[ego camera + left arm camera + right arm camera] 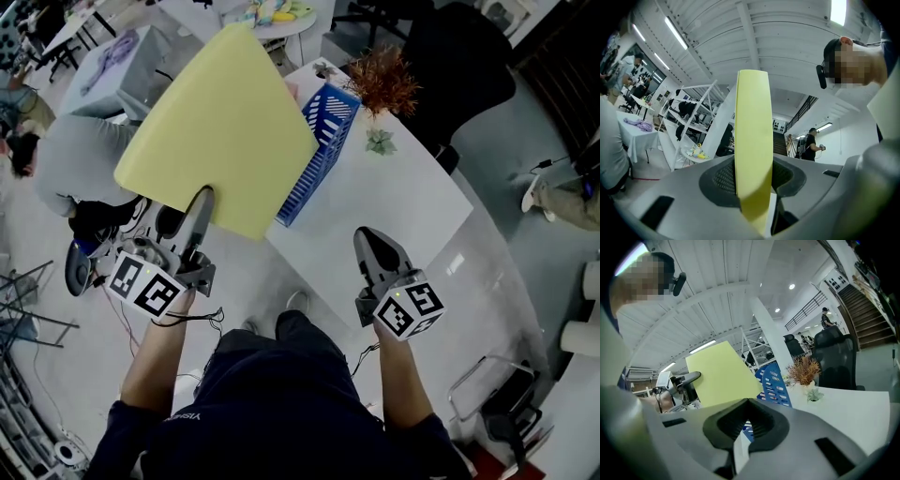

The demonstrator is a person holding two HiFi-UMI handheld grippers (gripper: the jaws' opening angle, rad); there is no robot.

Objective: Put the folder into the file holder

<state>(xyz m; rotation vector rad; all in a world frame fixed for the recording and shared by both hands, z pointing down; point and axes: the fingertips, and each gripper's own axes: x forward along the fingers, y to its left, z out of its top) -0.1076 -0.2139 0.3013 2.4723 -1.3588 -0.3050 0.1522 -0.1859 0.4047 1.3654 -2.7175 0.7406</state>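
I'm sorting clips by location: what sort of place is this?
Most likely an open office or workshop-style workroom: a white table with a blue file holder and a potted plant on it, a black office chair beside it, and white shelving further back.

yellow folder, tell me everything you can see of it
The yellow folder is a plain, pale yellow, flat sheet, thin and stiff-looking like card or plastic, closed, with no print visible. It is up in the air, tilted, its lower edge clamped in the left gripper; that gripper's view shows it edge-on. Nothing else visibly touches it. It hangs beside and partly in front of the blue file holder on the white table, not yet inside it.
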